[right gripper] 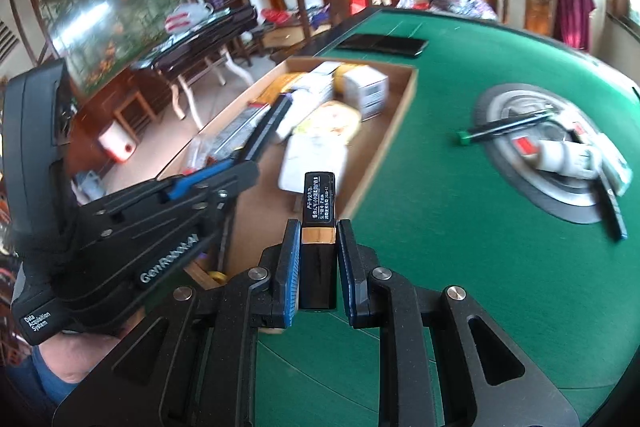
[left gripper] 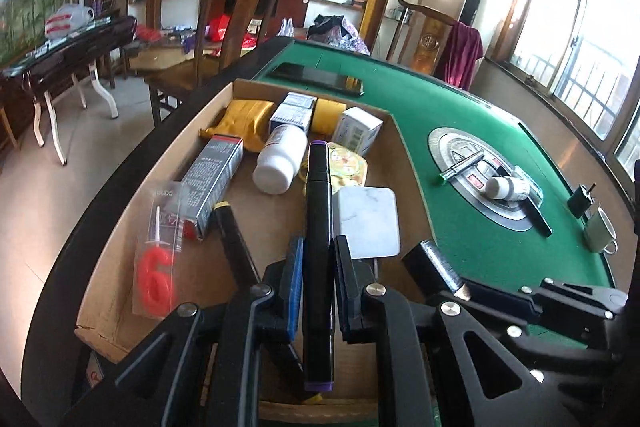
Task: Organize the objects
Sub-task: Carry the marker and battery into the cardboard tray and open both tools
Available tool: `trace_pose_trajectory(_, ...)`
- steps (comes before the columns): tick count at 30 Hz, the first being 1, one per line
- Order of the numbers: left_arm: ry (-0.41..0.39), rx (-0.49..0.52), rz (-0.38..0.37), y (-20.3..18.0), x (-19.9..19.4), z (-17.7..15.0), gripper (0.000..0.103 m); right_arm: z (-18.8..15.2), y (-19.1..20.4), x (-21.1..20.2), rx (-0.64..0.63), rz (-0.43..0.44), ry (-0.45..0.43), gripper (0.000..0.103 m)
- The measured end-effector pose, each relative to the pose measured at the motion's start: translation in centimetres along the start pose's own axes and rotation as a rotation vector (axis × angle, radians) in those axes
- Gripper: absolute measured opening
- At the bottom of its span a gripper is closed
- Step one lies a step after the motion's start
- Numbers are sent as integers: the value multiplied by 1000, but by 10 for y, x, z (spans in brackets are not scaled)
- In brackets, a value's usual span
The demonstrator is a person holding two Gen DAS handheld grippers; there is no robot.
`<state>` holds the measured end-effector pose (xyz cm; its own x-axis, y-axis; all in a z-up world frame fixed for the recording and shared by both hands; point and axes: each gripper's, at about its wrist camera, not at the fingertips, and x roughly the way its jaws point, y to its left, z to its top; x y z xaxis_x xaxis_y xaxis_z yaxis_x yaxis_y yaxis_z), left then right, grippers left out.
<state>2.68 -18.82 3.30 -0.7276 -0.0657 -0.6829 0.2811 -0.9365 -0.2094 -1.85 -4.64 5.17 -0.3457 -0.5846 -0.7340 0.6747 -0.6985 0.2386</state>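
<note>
Left wrist view shows my left gripper [left gripper: 316, 267] clamped on a long black marker with purple bands [left gripper: 318, 227], held over the cardboard tray [left gripper: 404, 143] on the green bench [left gripper: 480, 239]. Lying in the tray I see a white bottle [left gripper: 280, 159], a grey carton [left gripper: 216, 179], a white square pad [left gripper: 368, 223], a red "6" candle in its packet [left gripper: 156, 275] and another dark marker with a yellow band [left gripper: 232, 239]. Right wrist view shows my right gripper [right gripper: 319, 247] pinching a short black stick with a gold band [right gripper: 318, 215], just beside the tray's near corner. On the bench's round centre plate [right gripper: 516, 187] lie a green-capped pen [right gripper: 500, 127] and a white bottle on its side [right gripper: 564, 155].
</note>
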Motion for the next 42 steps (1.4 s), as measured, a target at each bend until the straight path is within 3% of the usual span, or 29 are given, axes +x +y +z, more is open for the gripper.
trace_pose_trajectory(12,54,-70,-19,22,15,-1,14,-1,15,42,-27,18,90,18)
trace_pose_trajectory(28,91,-140,-58,37,14,2,14,-2,37,47,-153,-47,82,19)
trace_pose_trajectory(34,77,-154,-109,32,5,5,15,0,25,27,-116,-7,34,18)
trace_pose_trajectory(42,58,-21,-146,-13,-8,10,15,7,-43,-21,30,-5,-77,18)
